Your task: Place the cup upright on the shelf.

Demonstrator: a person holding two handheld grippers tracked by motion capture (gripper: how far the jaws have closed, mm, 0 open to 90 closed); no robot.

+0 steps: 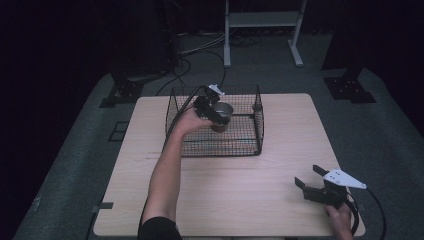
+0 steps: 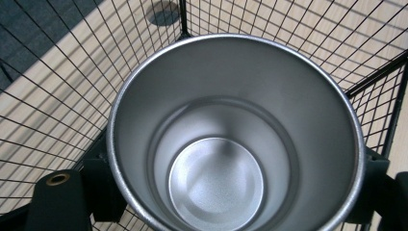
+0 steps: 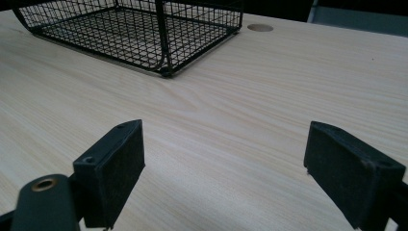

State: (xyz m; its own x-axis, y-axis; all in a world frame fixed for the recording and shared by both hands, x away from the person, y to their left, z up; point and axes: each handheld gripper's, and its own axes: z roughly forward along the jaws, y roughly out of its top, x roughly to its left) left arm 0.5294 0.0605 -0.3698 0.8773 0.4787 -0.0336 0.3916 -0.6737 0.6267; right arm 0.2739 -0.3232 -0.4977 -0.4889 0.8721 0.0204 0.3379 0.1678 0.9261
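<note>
**Setting the steel cup down inside the wire basket**

In the high view, the left gripper (image 1: pixel 214 113) is clamped on a stainless steel cup (image 1: pixel 222 111), holding it upright over the wire basket (image 1: pixel 250 145) in the upper middle of the frame, above the basket's left-centre. The step in hand looks to be lowering the cup onto the basket floor. To do it well, I judge the cup should be kept level and go straight down, clear of the mesh walls, and the jaws should not part until its base rests flat on the grid; letting go early could tip it on the wires.

The right gripper (image 1: pixel 320 189) sits at the lower right of the high view on the wooden table (image 1: pixel 280 200), its jaws spread wide with nothing between them.

The left gripper view looks straight into the cup (image 2: pixel 226 144): it is empty, with a clean stepped interior, and the basket mesh (image 2: pixel 57 96) shows all around the rim, which the high view cannot resolve. The right gripper view shows its own parted pads (image 3: pixel 113 163) over bare tabletop, with the basket (image 3: pixel 144 33) at upper left. The high view alone gives the overall layout.
</note>
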